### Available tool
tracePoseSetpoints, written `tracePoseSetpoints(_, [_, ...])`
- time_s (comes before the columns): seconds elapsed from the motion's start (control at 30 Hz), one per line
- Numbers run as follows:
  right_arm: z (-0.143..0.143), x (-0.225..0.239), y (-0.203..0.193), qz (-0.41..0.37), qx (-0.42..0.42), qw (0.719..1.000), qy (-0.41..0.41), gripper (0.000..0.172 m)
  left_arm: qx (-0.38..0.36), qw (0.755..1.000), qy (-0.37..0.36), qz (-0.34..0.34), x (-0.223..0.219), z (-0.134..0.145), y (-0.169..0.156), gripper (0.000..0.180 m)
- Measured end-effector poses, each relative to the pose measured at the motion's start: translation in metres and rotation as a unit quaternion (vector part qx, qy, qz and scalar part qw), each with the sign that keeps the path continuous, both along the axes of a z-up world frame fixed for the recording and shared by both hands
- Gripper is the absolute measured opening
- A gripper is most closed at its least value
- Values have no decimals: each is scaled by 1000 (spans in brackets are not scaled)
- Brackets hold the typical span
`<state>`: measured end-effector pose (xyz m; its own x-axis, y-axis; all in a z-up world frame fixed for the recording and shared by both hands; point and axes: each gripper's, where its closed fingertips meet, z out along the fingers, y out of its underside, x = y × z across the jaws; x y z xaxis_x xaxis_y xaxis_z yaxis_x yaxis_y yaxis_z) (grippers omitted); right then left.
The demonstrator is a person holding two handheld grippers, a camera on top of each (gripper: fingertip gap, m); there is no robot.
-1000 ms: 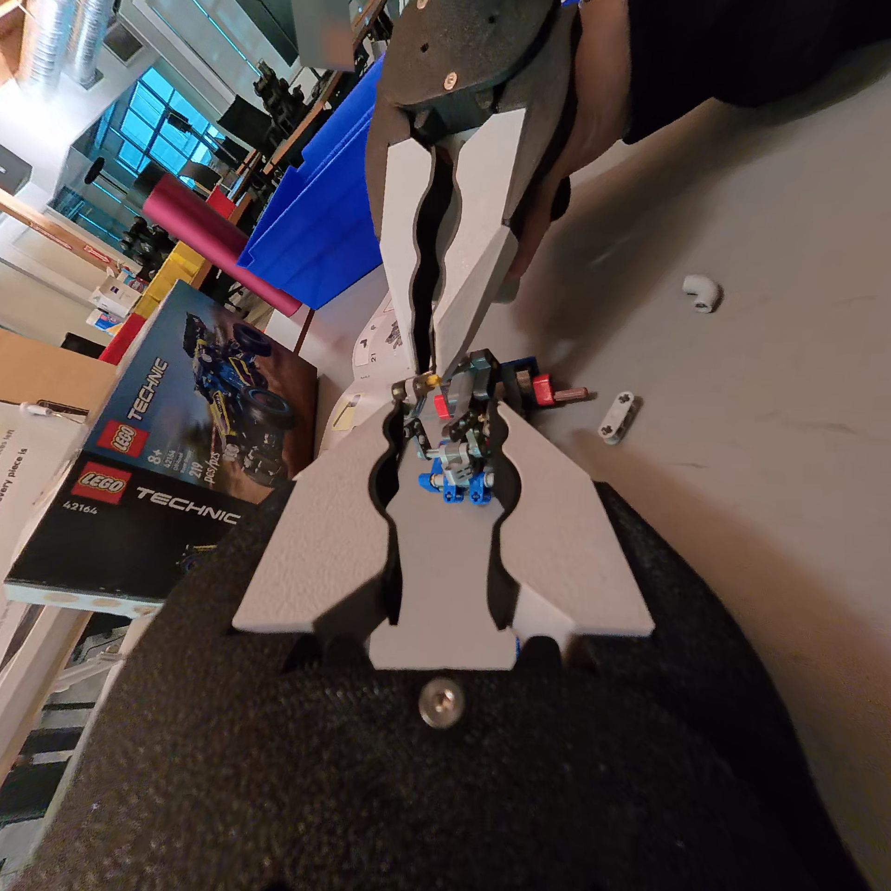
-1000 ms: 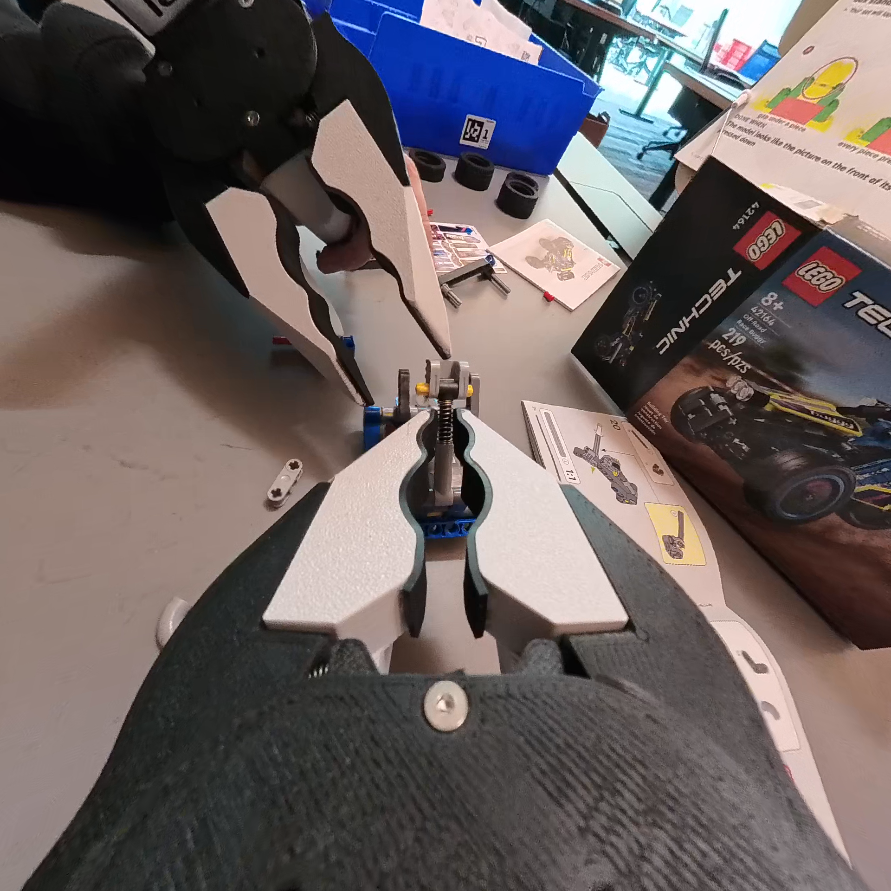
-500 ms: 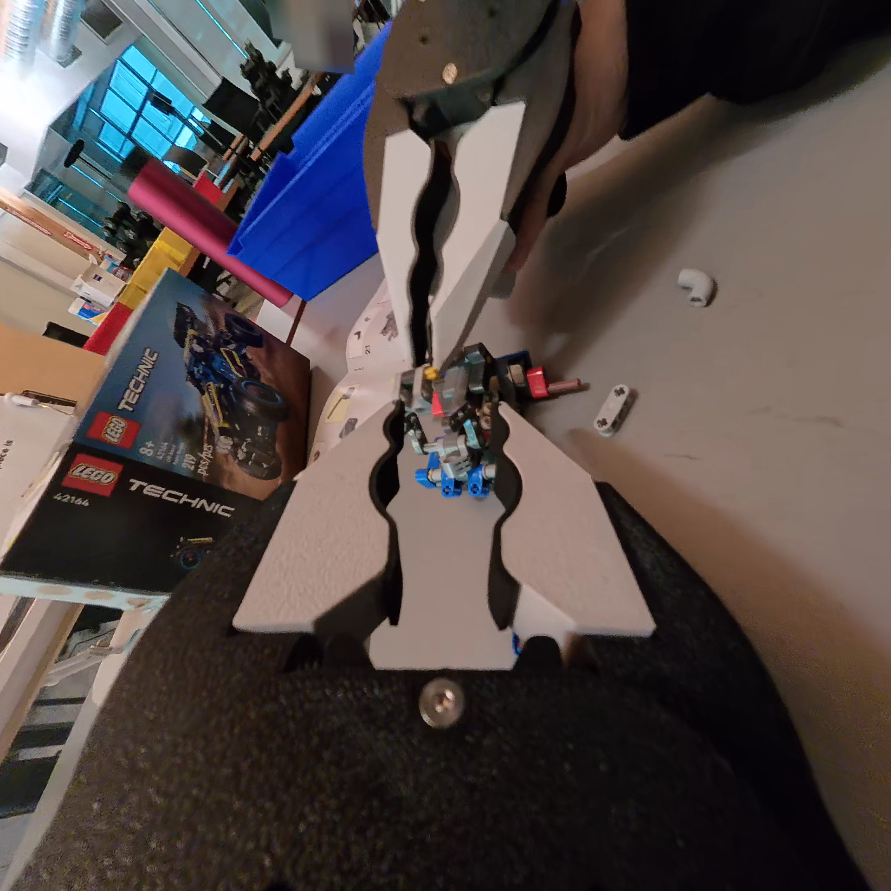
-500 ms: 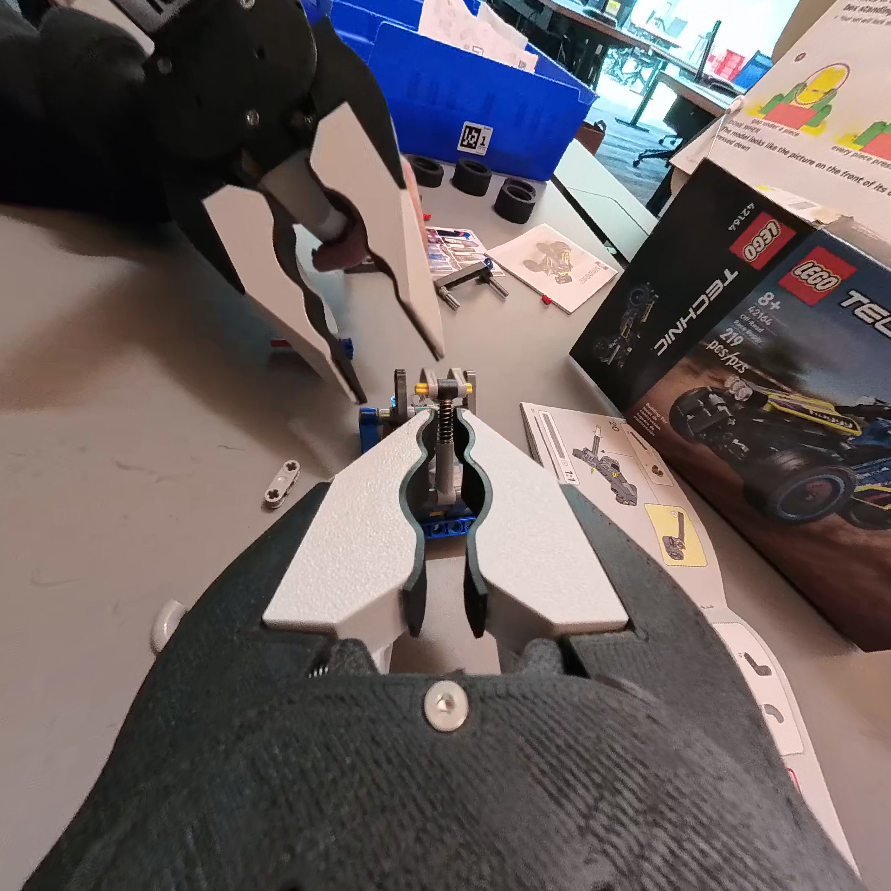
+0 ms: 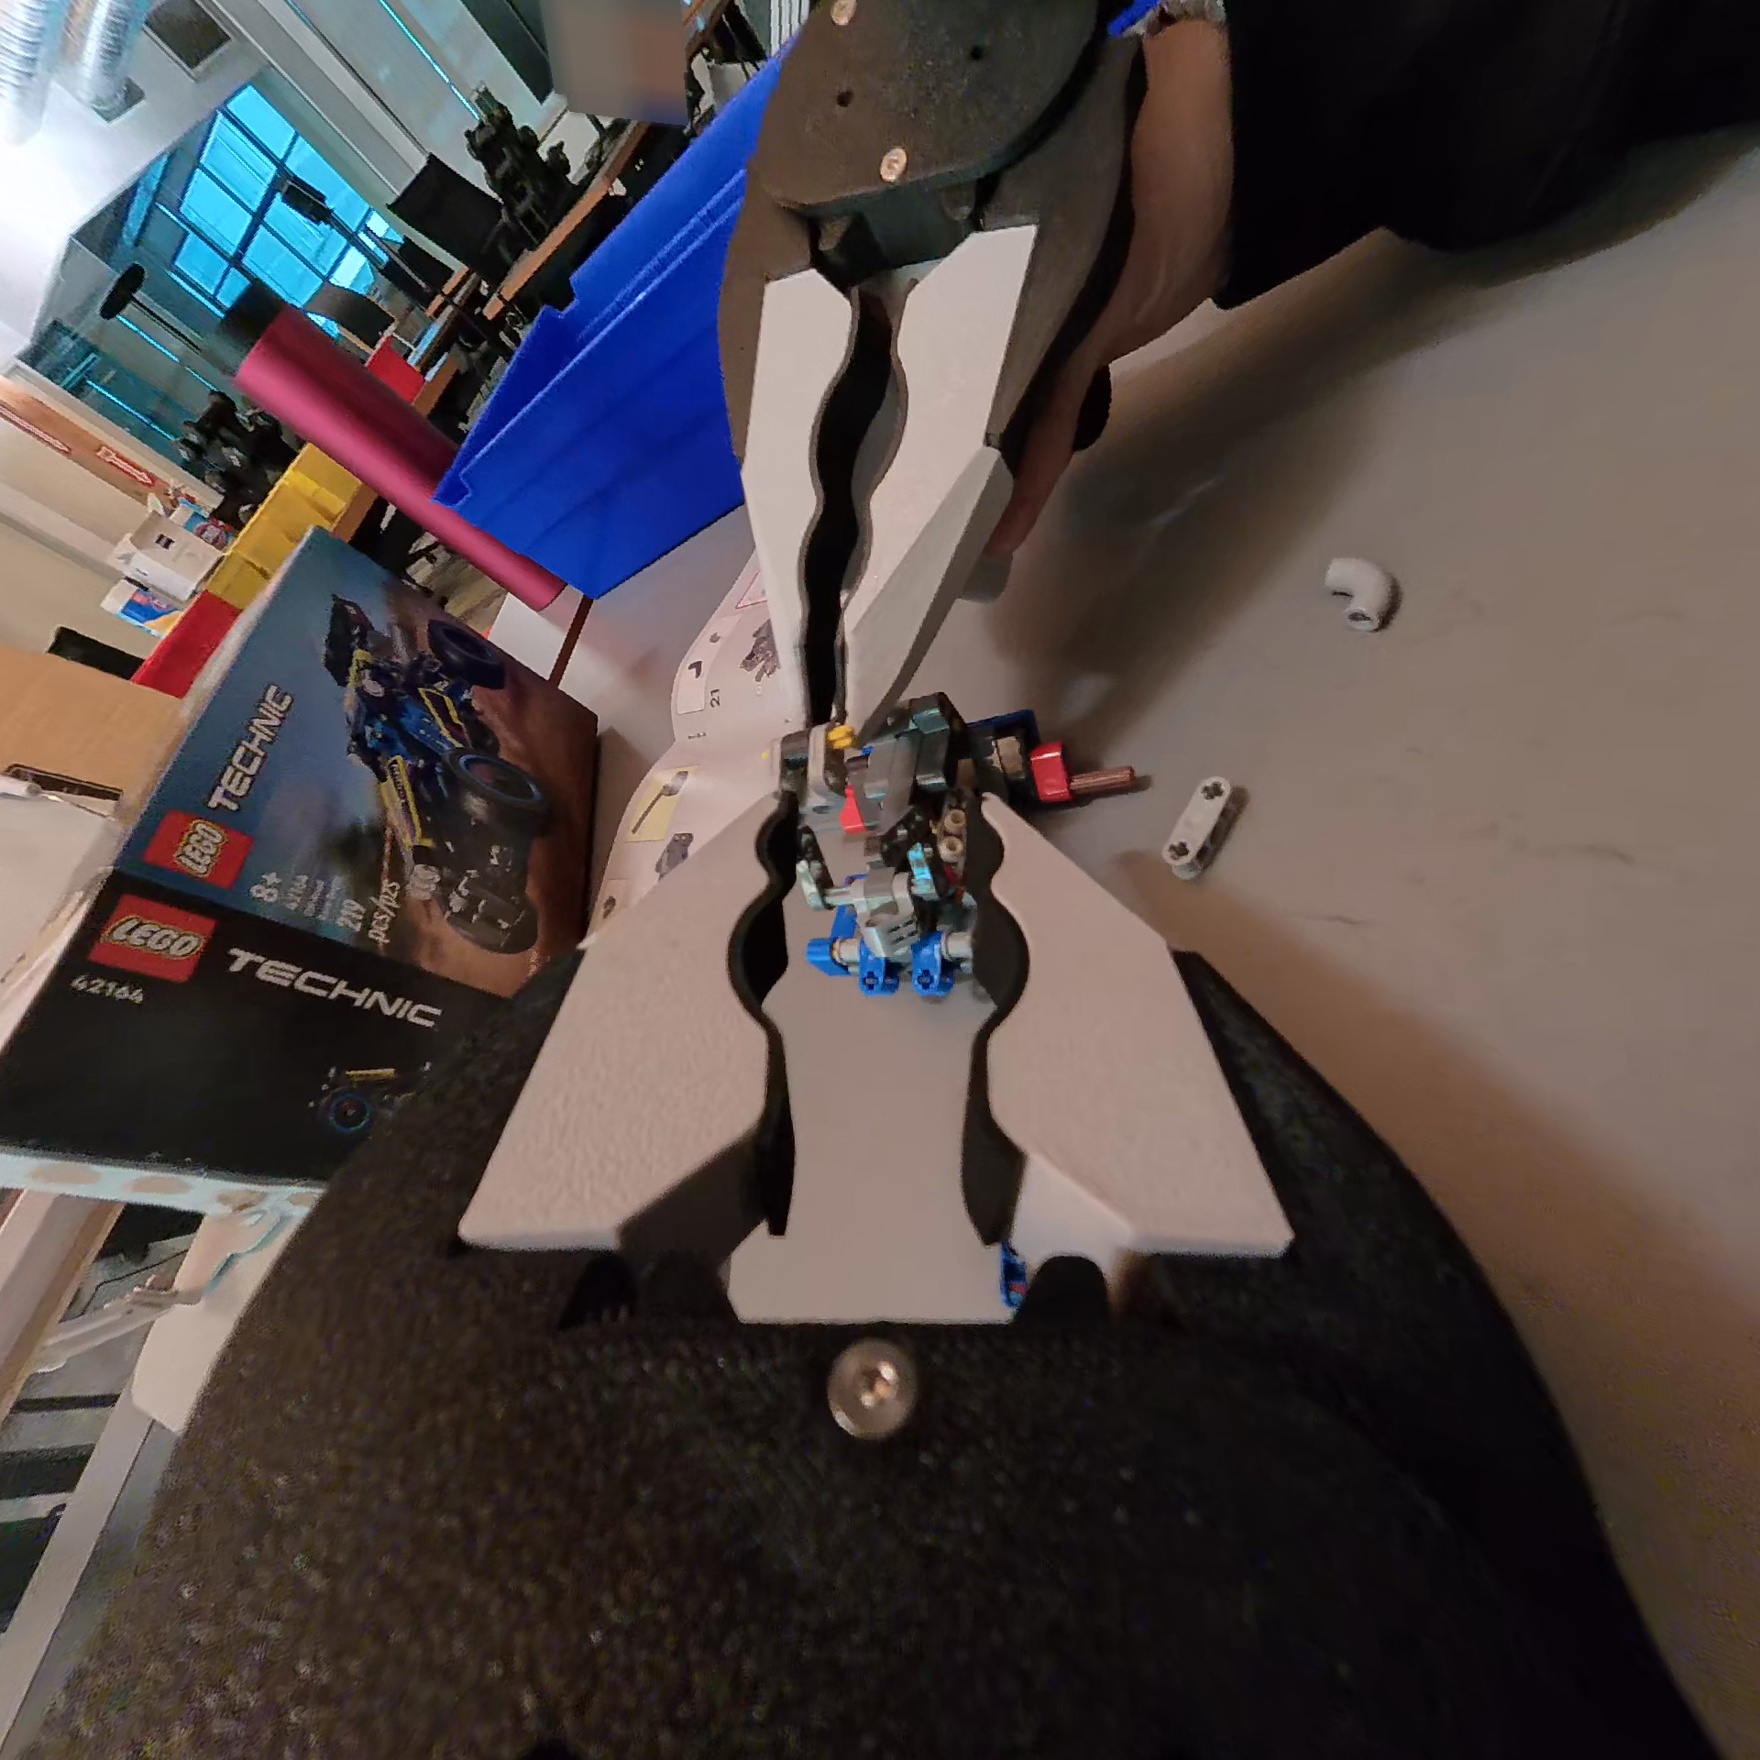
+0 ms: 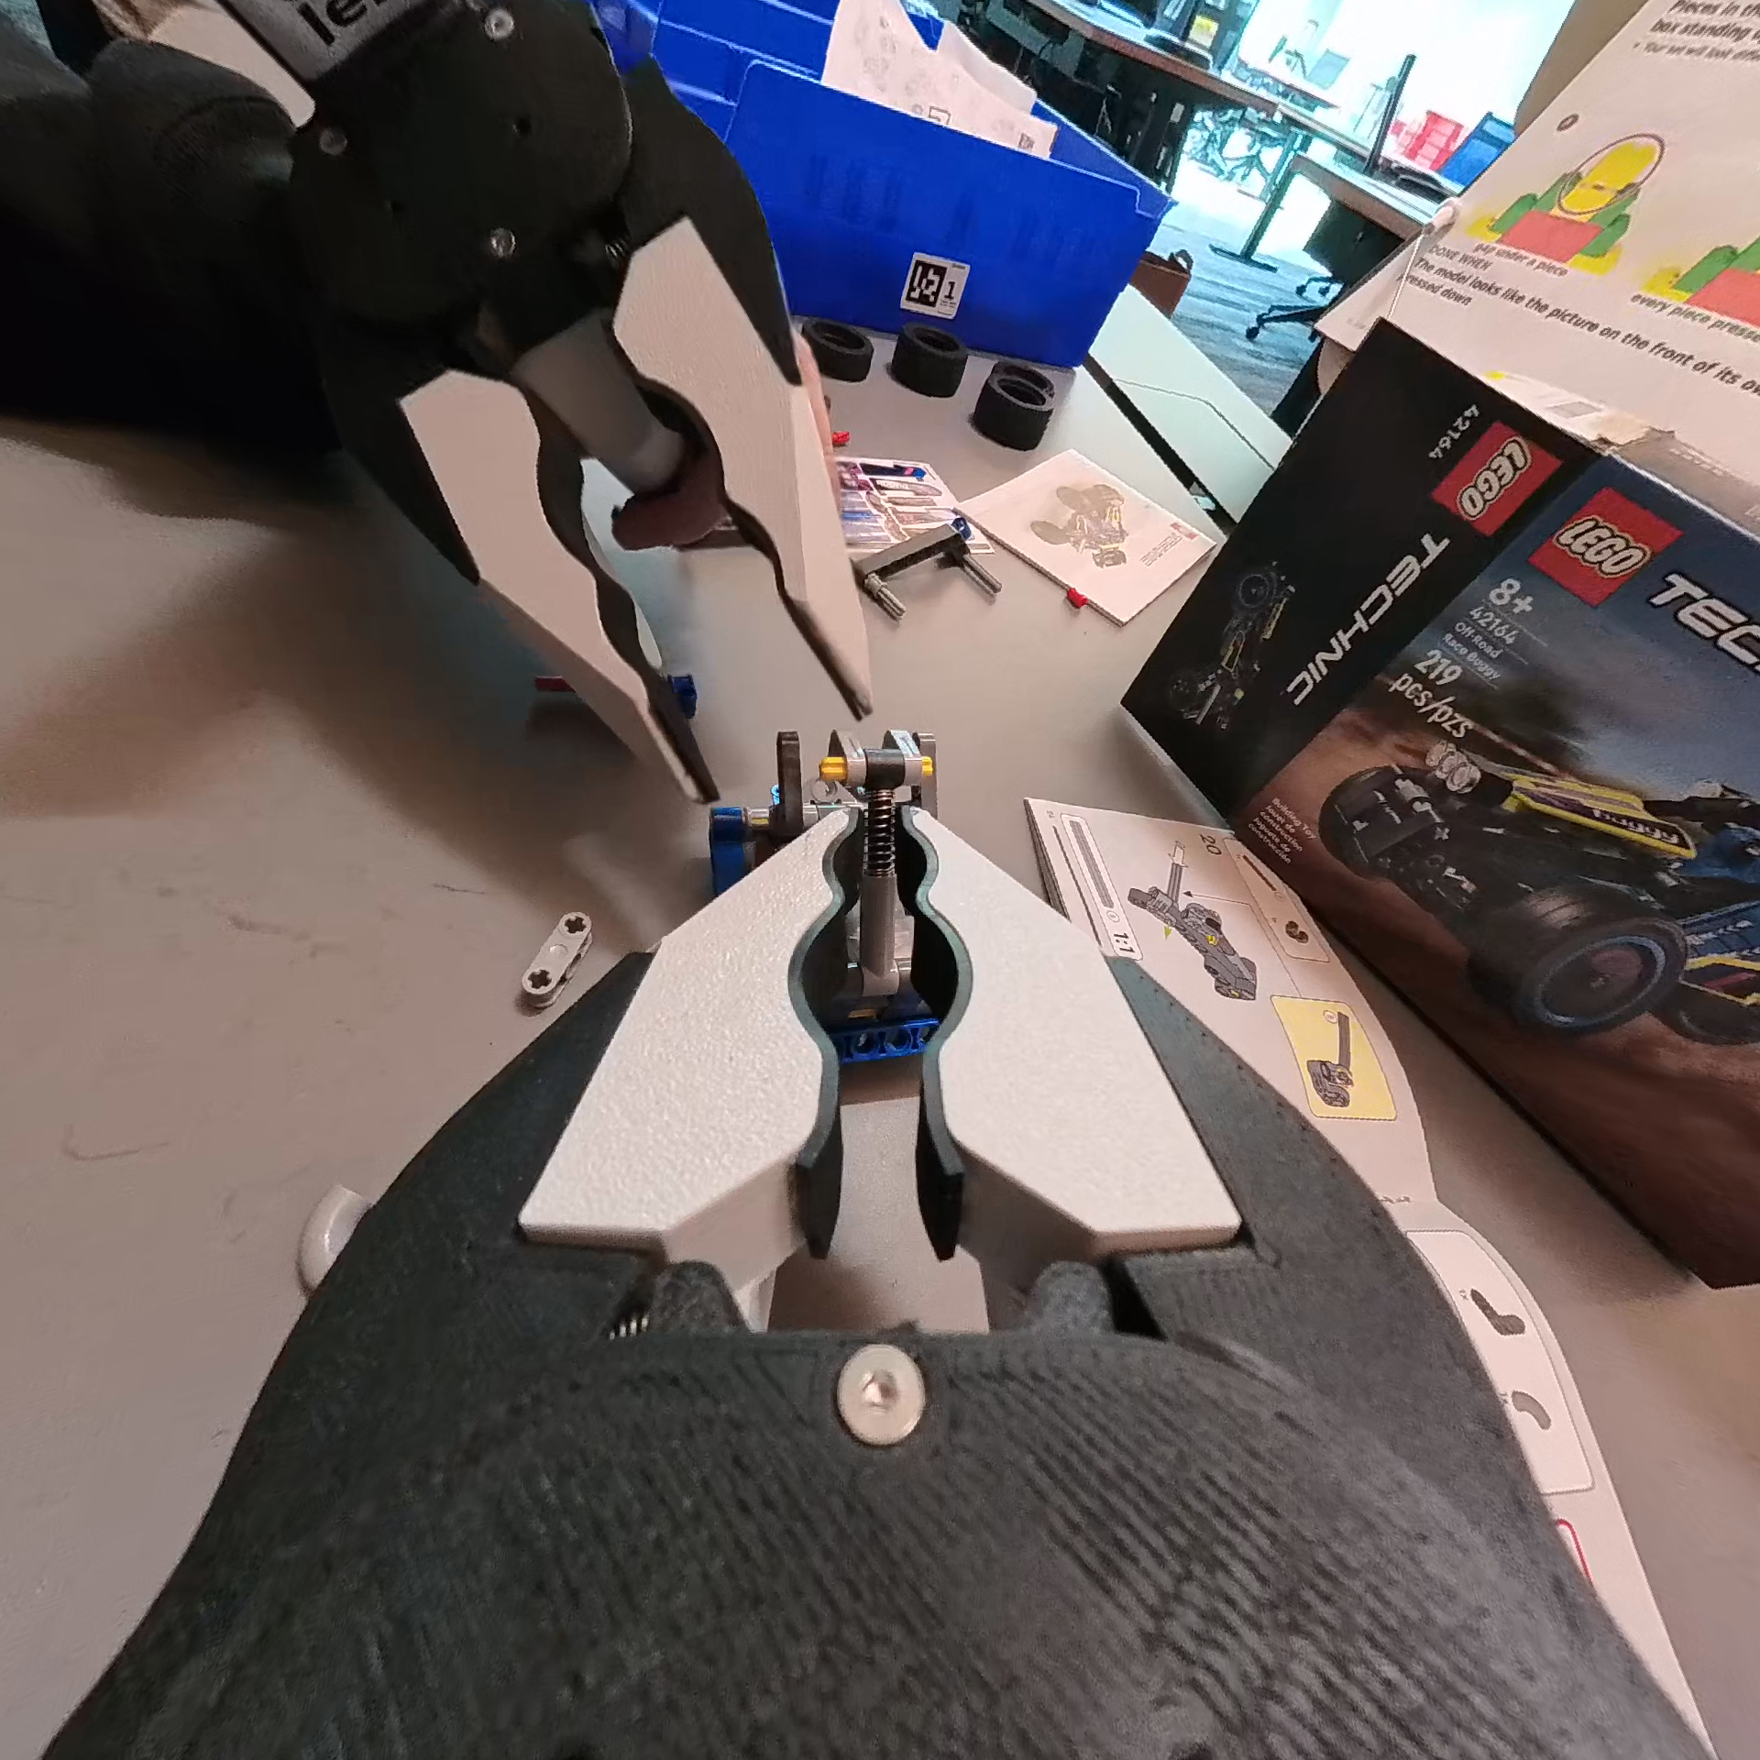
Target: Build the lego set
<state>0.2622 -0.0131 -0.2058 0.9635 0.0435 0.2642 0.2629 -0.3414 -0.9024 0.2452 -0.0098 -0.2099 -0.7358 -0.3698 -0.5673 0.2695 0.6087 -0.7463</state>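
Observation:
A small brick assembly (image 5: 886,857) of grey, black and blue parts stands on the grey table (image 5: 1429,952). My left gripper (image 5: 881,819) is open. Its fingers straddle the assembly, and a gap shows at the left finger. My right gripper (image 5: 838,719) comes down from above. In the right wrist view, the right gripper (image 6: 876,824) is shut on the assembly's spring strut (image 6: 881,838), just under a yellow pin. The left gripper (image 6: 783,750) shows there too, with its fingertips spread either side of the assembly's top (image 6: 876,762).
A toy car box (image 6: 1476,762) and an open instruction booklet (image 6: 1190,914) lie to the right. A grey two-hole connector (image 6: 557,957), a white elbow piece (image 5: 1362,592) and a red piece on an axle (image 5: 1057,776) lie loose. Blue bins (image 6: 933,210) and black tyres (image 6: 929,357) stand behind. The grippers are tip to tip, or close to it.
Almost nothing has changed. The left gripper has tilted slightly around the assembly. The right gripper stays shut on the spring strut.

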Motion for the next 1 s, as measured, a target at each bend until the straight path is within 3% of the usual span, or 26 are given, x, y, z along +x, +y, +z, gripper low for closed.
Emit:
tracePoseSetpoints(0.03, [0,0,0,1,1,1000,0,2,-5,1000,1,1,0,2,1,31])
tracePoseSetpoints(0.47, [-4,-8,0,3,-1,999,-40,3,-54,998,26,30,1,1,30,28])
tracePoseSetpoints(1.0, [-3,-9,-2,25,11,999,-35,3,-67,996,50,20,-4,-2,26,27])
